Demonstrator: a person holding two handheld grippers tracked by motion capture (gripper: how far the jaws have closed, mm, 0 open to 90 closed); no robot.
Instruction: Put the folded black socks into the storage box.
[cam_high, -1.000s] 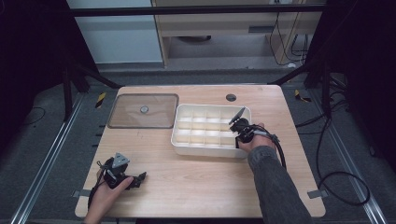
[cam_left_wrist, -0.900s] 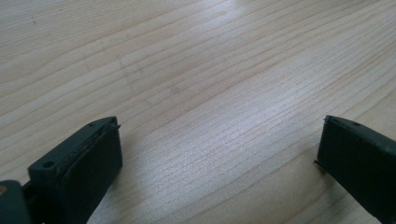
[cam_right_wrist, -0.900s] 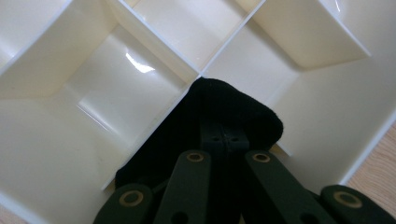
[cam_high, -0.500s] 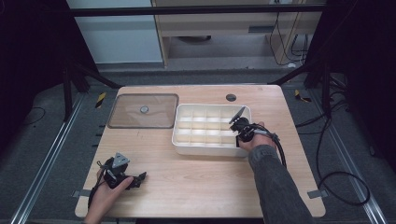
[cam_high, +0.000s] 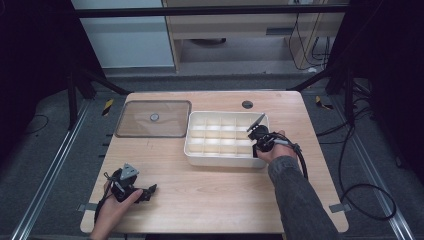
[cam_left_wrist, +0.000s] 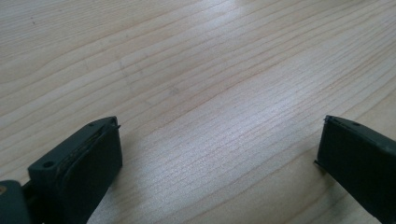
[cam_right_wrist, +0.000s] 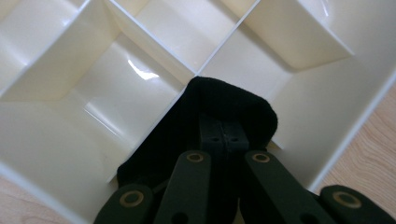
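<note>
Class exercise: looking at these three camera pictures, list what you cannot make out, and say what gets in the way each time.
- What the black cloth is: right gripper view, it is bunched over the shut right gripper.
- Tray cell under the cloth: hidden by cloth and jaws.
- Small disc on the clear lid: high view, too small.
- Left gripper body: cut off by the bottom edge.

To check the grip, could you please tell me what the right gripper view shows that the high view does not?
Right gripper view: the right gripper with its jaws closed on a black cloth, whose fold hangs over a divider inside the cream compartment box. High view: the clear lid lying left of the box, and the left gripper resting at the near left of the wooden table. Both: the box, the right gripper at it, and the table beside it.
</note>
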